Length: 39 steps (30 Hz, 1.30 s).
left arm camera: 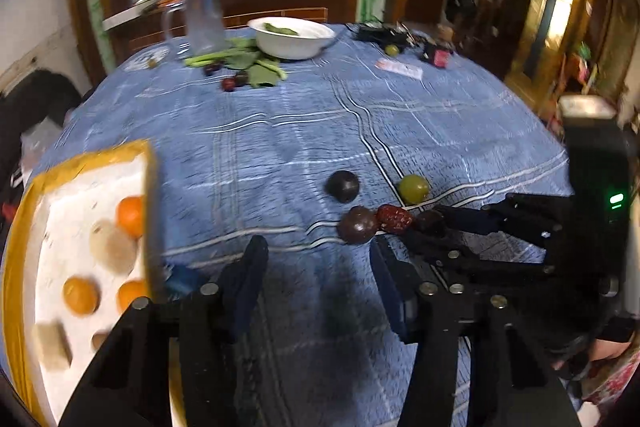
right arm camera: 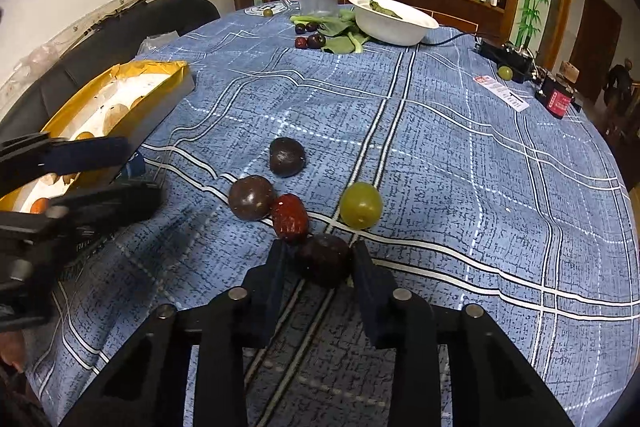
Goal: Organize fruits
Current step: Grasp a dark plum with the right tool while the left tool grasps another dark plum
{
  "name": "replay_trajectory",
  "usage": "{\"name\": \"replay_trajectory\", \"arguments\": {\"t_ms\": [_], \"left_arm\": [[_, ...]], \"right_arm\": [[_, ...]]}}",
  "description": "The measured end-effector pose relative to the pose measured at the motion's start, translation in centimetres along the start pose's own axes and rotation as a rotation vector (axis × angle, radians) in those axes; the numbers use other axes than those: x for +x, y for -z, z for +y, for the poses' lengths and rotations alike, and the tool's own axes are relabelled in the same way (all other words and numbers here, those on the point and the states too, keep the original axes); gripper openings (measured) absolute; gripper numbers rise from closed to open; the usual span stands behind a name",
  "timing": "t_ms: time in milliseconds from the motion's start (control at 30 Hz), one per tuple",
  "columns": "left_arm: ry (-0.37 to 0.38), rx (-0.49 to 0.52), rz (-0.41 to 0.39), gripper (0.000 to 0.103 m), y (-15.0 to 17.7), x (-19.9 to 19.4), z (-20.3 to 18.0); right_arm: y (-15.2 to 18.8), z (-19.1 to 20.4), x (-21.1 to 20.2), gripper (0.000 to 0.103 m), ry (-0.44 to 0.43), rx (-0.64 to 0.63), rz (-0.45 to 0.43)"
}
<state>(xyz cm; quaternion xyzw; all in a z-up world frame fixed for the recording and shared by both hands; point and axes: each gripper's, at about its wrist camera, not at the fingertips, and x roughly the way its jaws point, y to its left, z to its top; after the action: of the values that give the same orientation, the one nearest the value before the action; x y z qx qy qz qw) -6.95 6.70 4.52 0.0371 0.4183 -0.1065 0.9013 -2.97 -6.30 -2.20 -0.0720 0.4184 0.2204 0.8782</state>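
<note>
- Five fruits cluster mid-tablecloth, the red date at their centre.
- Right gripper brackets a dark plum just behind the date, apparently pinching it.
- Left gripper hovers nearby, jaws spread, beside the yellow tray.
</note>
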Motion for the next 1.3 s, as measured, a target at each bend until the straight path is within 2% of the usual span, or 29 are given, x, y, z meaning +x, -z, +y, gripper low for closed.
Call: {"name": "replay_trajectory", "arguments": {"t_ms": [67, 267, 367, 533, 667, 867, 1067, 1167, 1300], "left_arm": [[0.007, 0.000, 0.025, 0.051, -0.5, 1.2, -0.3], [0.104, -0.178, 0.088, 0.050, -3.1, 4.2, 1.6], [0.089, -0.177, 0.090, 0.050, -4.1, 5.4, 1.1], [0.075, -0.120, 0.120, 0.050, -4.6, 7.7, -0.3], [0.013, -0.061, 0.106, 0.025, -4.4, 8.3, -1.0], [0.025, -0.101, 0.082, 0.023, -4.0, 6.5, 0.1], [0.036, -0.185, 0.020, 0.024, -2.8, 2.1, 2.7], [0.021, -0.240, -0.015, 0.024, -1.6, -0.4, 4.9], [-0.049, -0.311, -0.048, 0.024, 0.5, -3.7, 8.7]], "right_arm": [[-0.1, -0.6, 0.0, 0.030, -0.011, 0.014, -0.002], [-0.1, -2.3, -0.2, 0.030, -0.058, 0.088, -0.008], [0.0, -2.5, -0.2, 0.030, -0.069, 0.101, -0.009], [0.0, -2.2, -0.2, 0.030, -0.060, 0.094, -0.012], [0.0, -2.2, -0.2, 0.030, -0.058, 0.095, -0.013], [0.0, -2.4, -0.3, 0.029, -0.081, 0.107, -0.017], [0.2, -1.9, -0.9, 0.029, -0.133, 0.103, -0.036], [0.3, -1.3, -1.4, 0.029, -0.150, 0.097, -0.055], [0.1, 0.0, -2.4, 0.029, -0.170, 0.092, -0.082]]}}
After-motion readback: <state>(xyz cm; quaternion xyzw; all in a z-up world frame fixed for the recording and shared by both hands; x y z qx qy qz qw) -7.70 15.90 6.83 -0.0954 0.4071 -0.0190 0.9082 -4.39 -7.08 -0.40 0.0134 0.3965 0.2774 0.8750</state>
